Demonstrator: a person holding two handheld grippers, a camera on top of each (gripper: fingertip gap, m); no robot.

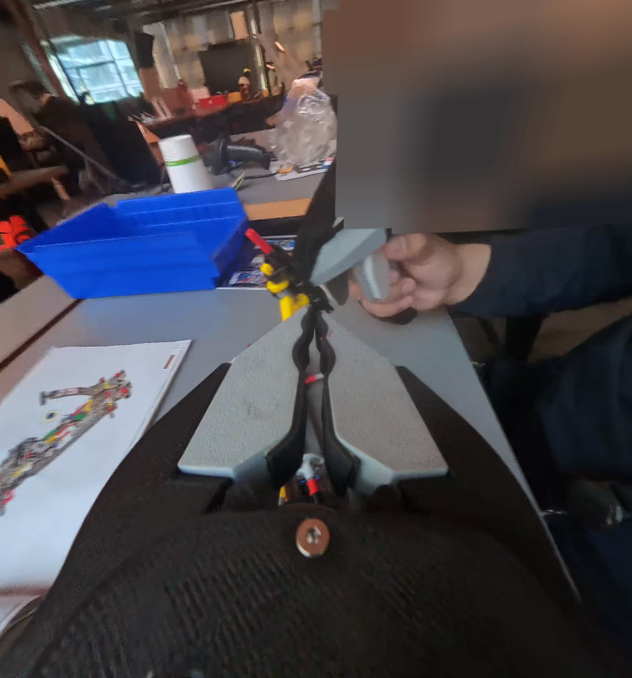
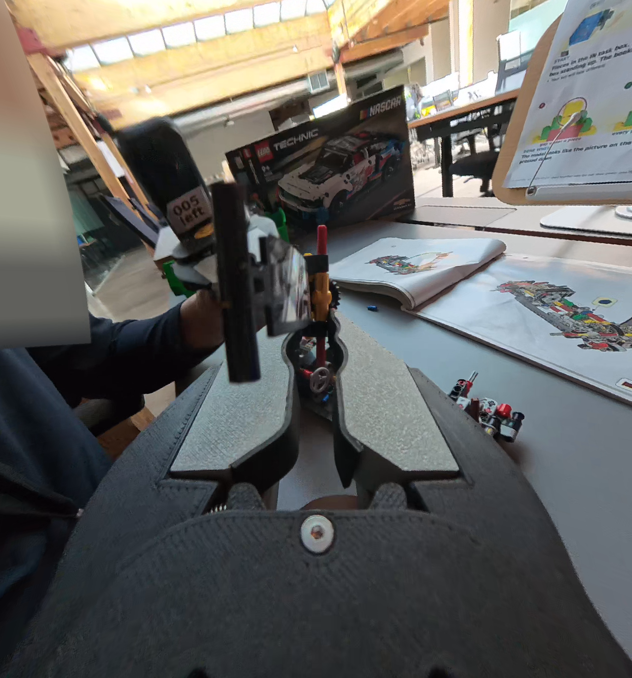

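Note:
My right gripper [image 2: 316, 323] is shut on a small brick assembly [image 2: 320, 290], made of a red axle, a yellow connector, black parts and a black gear. A grey steering wheel piece [image 2: 320, 379] sits lower between its fingers. The assembly is held above the grey table [image 2: 454, 367]. In the left wrist view the assembly [image 1: 289, 297] shows just past my left gripper [image 1: 312, 312], with the right gripper [image 1: 307, 264] coming in from the upper right in a hand. My left gripper is shut, its tips against the assembly's black part. The right wrist view shows it [image 2: 289, 290] beside the yellow connector.
An open instruction booklet [image 2: 527, 312] lies on the table, also in the left wrist view [image 1: 68, 422]. Loose small pieces [image 2: 490, 411] and a tiny blue piece [image 2: 371, 307] lie nearby. A set box [image 2: 325, 165], a blue bin [image 1: 134, 249], a white roll [image 1: 184, 165] and a stand with a sheet [image 2: 582, 91] stand behind. Left and right tips are no more than a few centimetres apart.

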